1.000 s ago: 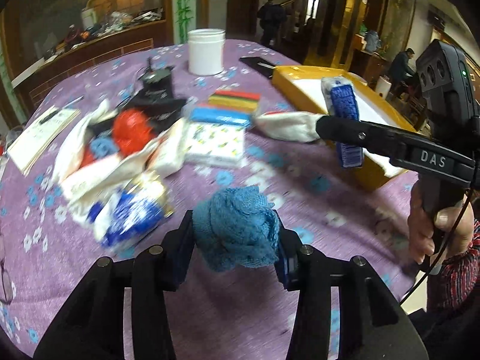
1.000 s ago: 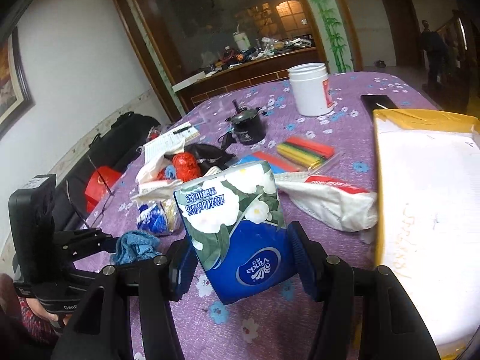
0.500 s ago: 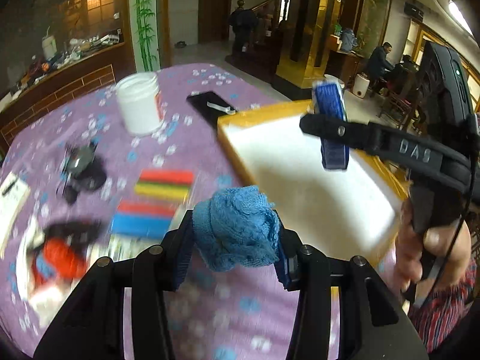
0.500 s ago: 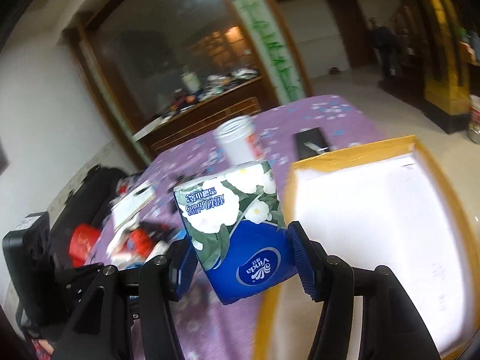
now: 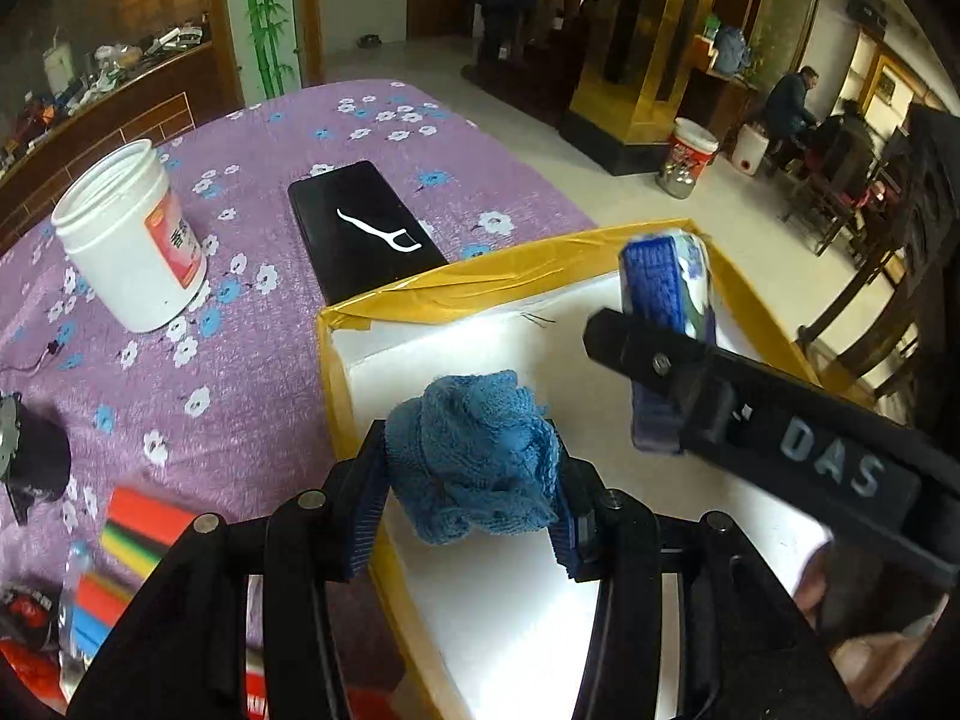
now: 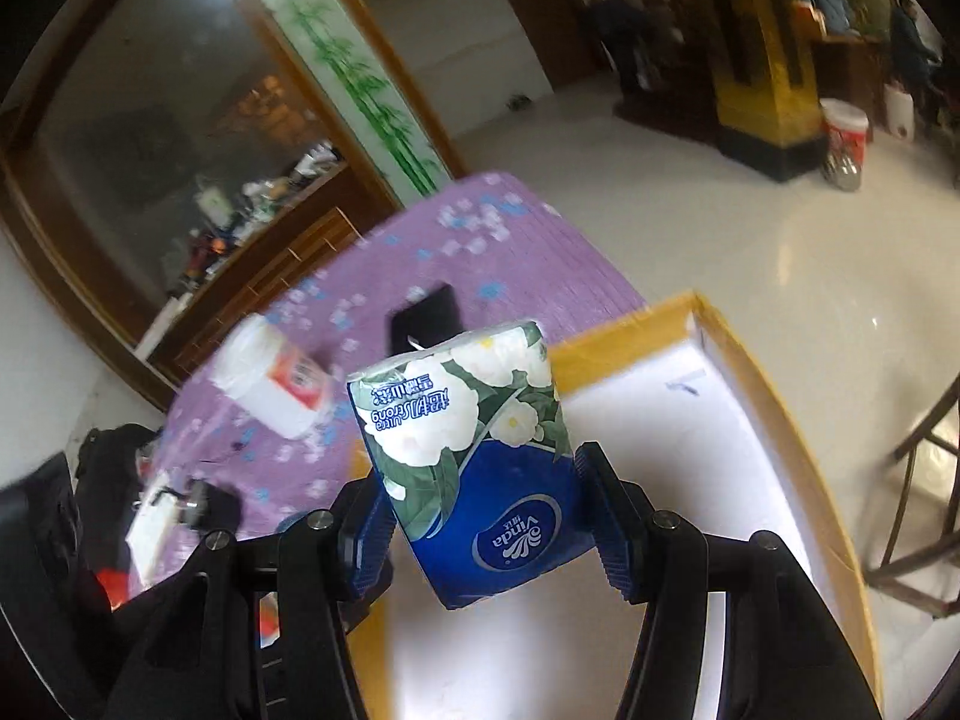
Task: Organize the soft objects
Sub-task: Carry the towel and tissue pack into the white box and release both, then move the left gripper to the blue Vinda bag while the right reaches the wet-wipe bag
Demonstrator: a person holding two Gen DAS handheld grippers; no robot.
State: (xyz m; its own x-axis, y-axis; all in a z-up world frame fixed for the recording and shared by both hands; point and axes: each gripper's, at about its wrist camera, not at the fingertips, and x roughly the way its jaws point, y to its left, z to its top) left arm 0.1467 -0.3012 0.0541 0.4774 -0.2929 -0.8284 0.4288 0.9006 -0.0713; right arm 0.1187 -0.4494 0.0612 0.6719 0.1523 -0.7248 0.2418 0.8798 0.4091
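Observation:
My left gripper [image 5: 468,507] is shut on a crumpled blue cloth [image 5: 474,456], held above the near left corner of a yellow-rimmed box with a white floor [image 5: 384,306]. My right gripper [image 6: 483,531] is shut on a blue and white flowered tissue pack [image 6: 474,456], held over the same box [image 6: 606,342]. In the left wrist view the right gripper [image 5: 666,324] reaches in from the right with the tissue pack [image 5: 690,282] above the box's far side.
On the purple flowered tablecloth [image 5: 252,360] stand a white jar [image 5: 129,240] and a black phone [image 5: 363,228] beyond the box. Coloured packets [image 5: 132,534] lie at the left. The table edge and tiled floor [image 5: 540,144] lie beyond. A hand [image 5: 870,618] grips the right tool.
Both grippers have swung from the cluttered left part of the table across to the box, each keeping its load. The tissue pack has rolled to tilt left.

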